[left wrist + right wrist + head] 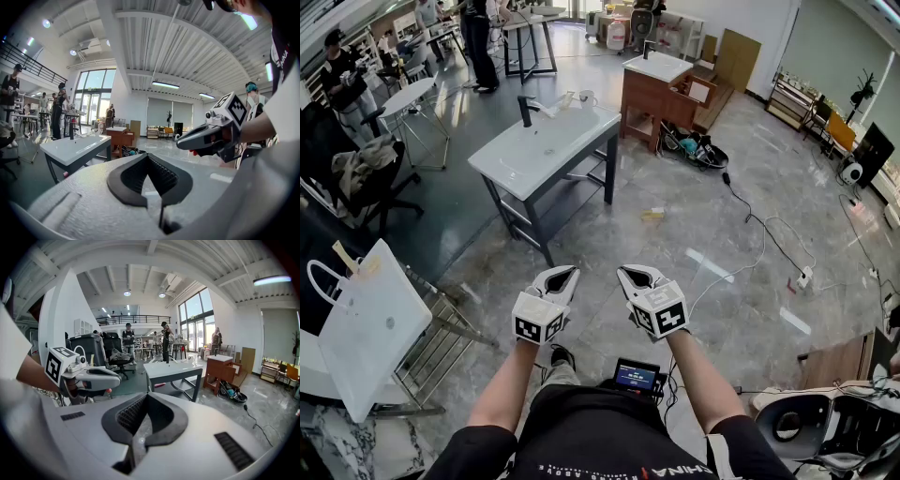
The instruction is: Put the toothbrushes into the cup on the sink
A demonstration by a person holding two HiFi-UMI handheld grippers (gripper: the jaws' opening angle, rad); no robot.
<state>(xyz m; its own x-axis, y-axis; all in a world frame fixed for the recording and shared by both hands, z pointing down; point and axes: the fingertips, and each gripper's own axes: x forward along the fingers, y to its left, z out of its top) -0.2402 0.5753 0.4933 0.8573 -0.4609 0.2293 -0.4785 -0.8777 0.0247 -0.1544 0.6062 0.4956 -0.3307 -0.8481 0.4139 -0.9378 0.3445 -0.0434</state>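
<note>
Sink (pixel 539 150) on glossy grey floor (pixel 675 234), left tongs (pixel 562 274) and right tongs (pixel 634 275) closed, empty

A large open lab hall is showing here: a white sink (pixel 546 148) is standing free on a metal frame (pixel 534 223) on a polished stone floor (pixel 741 178), another basin (pixel 657 66) is sitting on a wooden cabinet (pixel 649 105), cables (pixel 761 246) are trailing loose, people (pixel 478 47) are working at tables (pixel 530 21), and tall windows (pixel 91 101) and a railed gallery (pixel 126 319) are rising under a ribbed ceiling (pixel 187 42)
</note>
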